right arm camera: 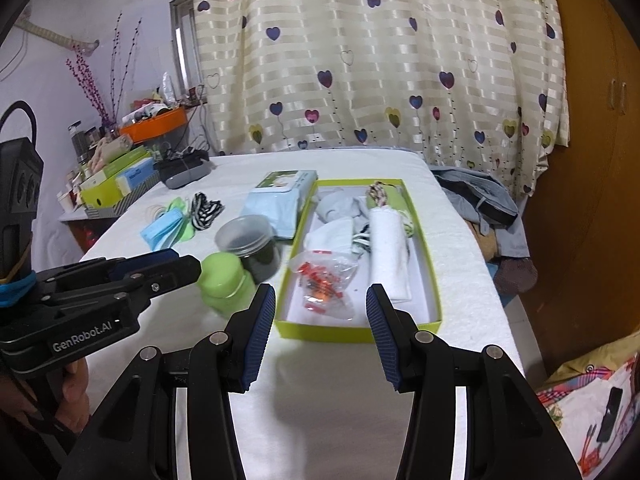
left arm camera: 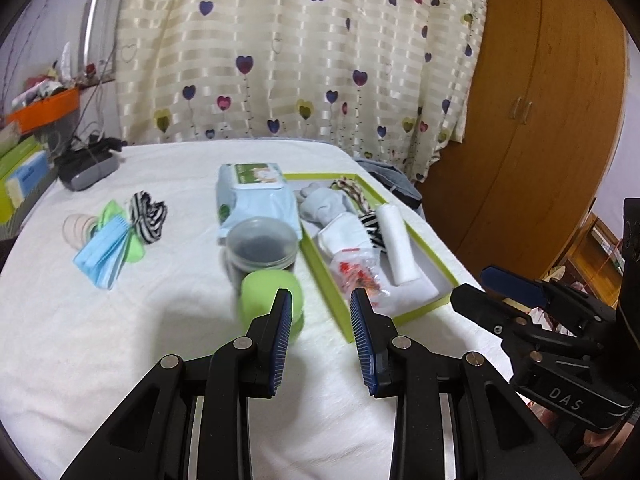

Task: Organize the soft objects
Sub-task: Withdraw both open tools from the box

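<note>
A green-rimmed box (left arm camera: pixel 404 314) (right arm camera: pixel 434 280) on the white table holds a grey sock (left arm camera: pixel 324 204), a white rolled cloth (left arm camera: pixel 398 240) (right arm camera: pixel 386 240), a braided rope toy (right arm camera: pixel 378 192) and a clear bag of orange bits (left arm camera: pixel 358 270) (right arm camera: pixel 324 276). To its left lie blue face masks (left arm camera: pixel 102 254) (right arm camera: pixel 160 232), a green cloth (left arm camera: pixel 134 246) and a striped black-and-white cloth (left arm camera: pixel 148 216) (right arm camera: pixel 206 208). My left gripper (left arm camera: pixel 320 300) is open and empty, near a green jar (left arm camera: pixel 272 300). My right gripper (right arm camera: pixel 320 300) is open and empty in front of the box.
A wet-wipes pack (left arm camera: pixel 256 196) (right arm camera: pixel 280 200), a dark lidded jar (left arm camera: pixel 262 248) (right arm camera: pixel 248 244) and the green jar (right arm camera: pixel 224 284) stand beside the box. A grey case (left arm camera: pixel 88 168) lies at the back left. Clutter, curtain and wardrobe surround the table.
</note>
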Motion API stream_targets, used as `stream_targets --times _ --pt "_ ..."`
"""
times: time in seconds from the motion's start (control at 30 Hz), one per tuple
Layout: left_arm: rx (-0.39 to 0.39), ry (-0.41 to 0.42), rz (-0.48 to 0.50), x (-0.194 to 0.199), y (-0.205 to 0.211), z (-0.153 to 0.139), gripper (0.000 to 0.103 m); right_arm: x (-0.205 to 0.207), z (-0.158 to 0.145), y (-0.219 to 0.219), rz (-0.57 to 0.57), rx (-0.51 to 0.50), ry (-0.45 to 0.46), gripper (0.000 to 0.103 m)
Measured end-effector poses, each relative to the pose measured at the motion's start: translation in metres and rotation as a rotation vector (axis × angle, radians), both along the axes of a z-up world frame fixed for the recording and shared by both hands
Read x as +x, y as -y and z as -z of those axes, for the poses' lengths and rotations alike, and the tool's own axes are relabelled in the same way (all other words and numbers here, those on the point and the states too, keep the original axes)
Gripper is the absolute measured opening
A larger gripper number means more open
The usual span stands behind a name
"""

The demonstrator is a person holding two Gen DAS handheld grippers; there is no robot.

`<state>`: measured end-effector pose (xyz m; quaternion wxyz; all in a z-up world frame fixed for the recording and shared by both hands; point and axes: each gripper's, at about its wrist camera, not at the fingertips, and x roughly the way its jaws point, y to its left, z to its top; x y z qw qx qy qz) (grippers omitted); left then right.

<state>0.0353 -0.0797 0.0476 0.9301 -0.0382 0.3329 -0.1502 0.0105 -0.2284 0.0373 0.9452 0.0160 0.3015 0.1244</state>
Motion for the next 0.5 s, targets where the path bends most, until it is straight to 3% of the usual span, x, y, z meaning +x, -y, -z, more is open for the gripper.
stream_targets --times 0.5 --pt "-0.017 -0.011 -0.084 0.003 -0.044 0.006 0.029 0.005 -0.002 -0.039 -0.097 -0.015 0.010 0.049"
